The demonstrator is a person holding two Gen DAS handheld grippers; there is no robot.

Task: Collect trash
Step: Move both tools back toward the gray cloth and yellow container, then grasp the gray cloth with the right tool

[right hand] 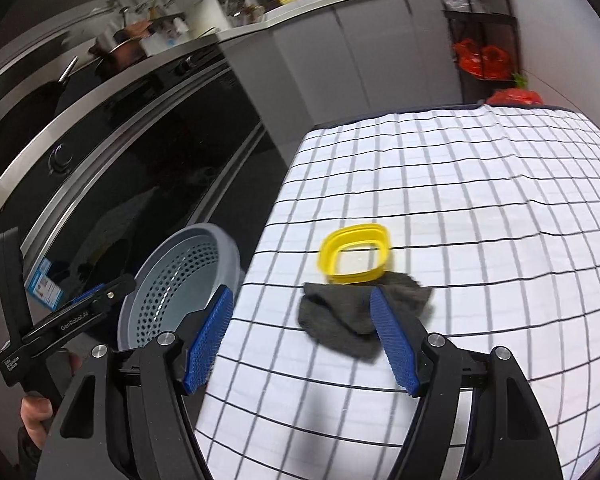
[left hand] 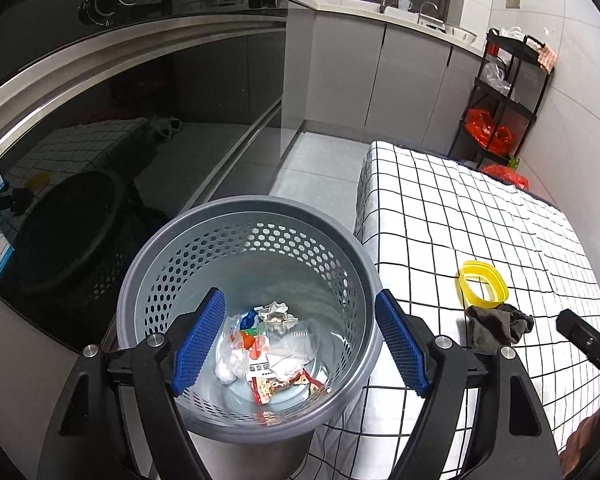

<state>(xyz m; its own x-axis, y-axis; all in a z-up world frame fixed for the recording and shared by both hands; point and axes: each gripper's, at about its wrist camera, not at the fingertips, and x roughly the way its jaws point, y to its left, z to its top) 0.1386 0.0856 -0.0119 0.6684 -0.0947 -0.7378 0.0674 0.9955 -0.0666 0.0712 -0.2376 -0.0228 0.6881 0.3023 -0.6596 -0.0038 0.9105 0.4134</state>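
Observation:
A grey perforated trash bin [left hand: 204,248] stands beside the table and holds wrappers and crumpled paper [left hand: 268,348]. My left gripper [left hand: 300,340] is open and empty, right above the bin's mouth. A yellow plastic ring lid [left hand: 482,282] and a dark grey crumpled rag [left hand: 496,326] lie on the white checked tablecloth [left hand: 480,208]. In the right wrist view my right gripper [right hand: 302,340] is open and empty, just above the table, with the rag [right hand: 340,316] between and ahead of its fingers and the yellow lid [right hand: 356,252] touching the rag's far edge. The bin [right hand: 180,276] shows at the left.
A black oven front [left hand: 120,140] with steel trim stands close behind the bin. Grey cabinets [left hand: 380,80] and a counter run along the back. A black shelf rack [left hand: 500,92] with red bags stands at the table's far end.

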